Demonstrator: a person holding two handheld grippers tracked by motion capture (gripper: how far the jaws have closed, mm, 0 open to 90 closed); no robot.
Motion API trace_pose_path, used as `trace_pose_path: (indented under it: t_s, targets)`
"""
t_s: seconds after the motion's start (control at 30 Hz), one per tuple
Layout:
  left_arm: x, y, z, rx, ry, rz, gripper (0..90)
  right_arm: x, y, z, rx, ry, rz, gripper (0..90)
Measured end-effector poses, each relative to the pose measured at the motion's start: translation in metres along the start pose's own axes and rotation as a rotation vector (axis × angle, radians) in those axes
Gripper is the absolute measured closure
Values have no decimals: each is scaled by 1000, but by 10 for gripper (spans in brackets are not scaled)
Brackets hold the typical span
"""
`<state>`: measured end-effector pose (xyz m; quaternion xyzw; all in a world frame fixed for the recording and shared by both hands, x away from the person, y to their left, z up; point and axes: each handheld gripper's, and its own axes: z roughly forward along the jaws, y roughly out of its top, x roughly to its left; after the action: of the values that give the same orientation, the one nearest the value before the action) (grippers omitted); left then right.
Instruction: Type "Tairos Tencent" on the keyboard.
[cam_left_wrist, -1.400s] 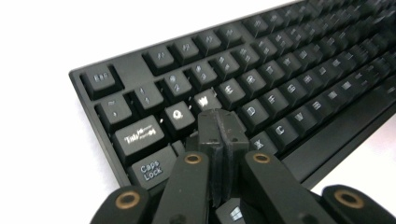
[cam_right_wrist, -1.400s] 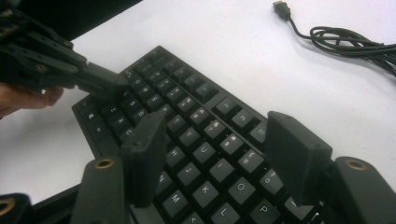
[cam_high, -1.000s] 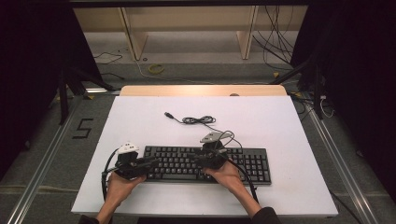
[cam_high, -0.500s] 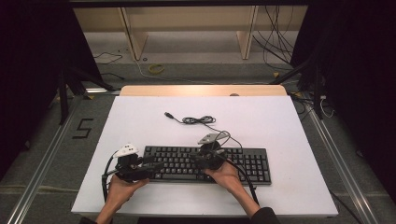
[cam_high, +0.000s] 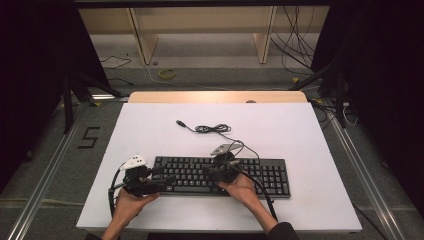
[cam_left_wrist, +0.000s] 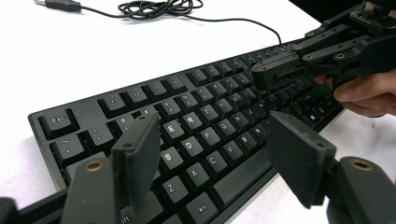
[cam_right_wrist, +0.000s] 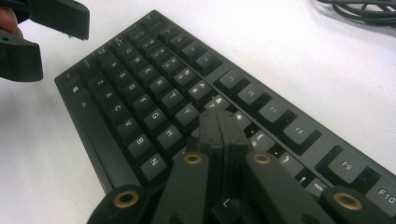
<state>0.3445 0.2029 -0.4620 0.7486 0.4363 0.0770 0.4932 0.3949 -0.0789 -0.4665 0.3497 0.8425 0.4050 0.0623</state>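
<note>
Two grippers are over the black keyboard (cam_high: 220, 176), which lies flat on the white table (cam_high: 300, 130), near its front edge, with its cable (cam_high: 212, 128) coiled well behind it and the USB plug (cam_high: 181, 123) loose on the table.

Right gripper (cam_right_wrist: 223, 128): fingers pressed fully together, nothing between them, forming one blunt tip. In the right gripper view the tip sits over the keys around Y/U/H; I can't tell whether it's touching a cap or hovering just above.

Left gripper (cam_left_wrist: 212, 154): fingers have just been opening and now stand wide apart, holding nothing. In the left gripper view they straddle the left letter block, with the S/D/X/C keys showing in the gap. The pads are clear of the board.

My read on the step: key pressing, right gripper acting as the poker, left gripper standing by at the left end of the board.

Next move calls for:
- a short straight-down push with the closed right tip, centred on one cap so it doesn't catch a neighbour
- left fingers closed into a tip too if they're to press
- keeping the two grippers apart, since they're close over the middle rows
</note>
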Motion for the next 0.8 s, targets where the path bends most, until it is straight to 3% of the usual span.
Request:
trace_pose_path:
  t_s: [0.8]
  targets:
    - [-1,0,-4,-27,1,6,321,0,-2,5,19,-4,-3,900]
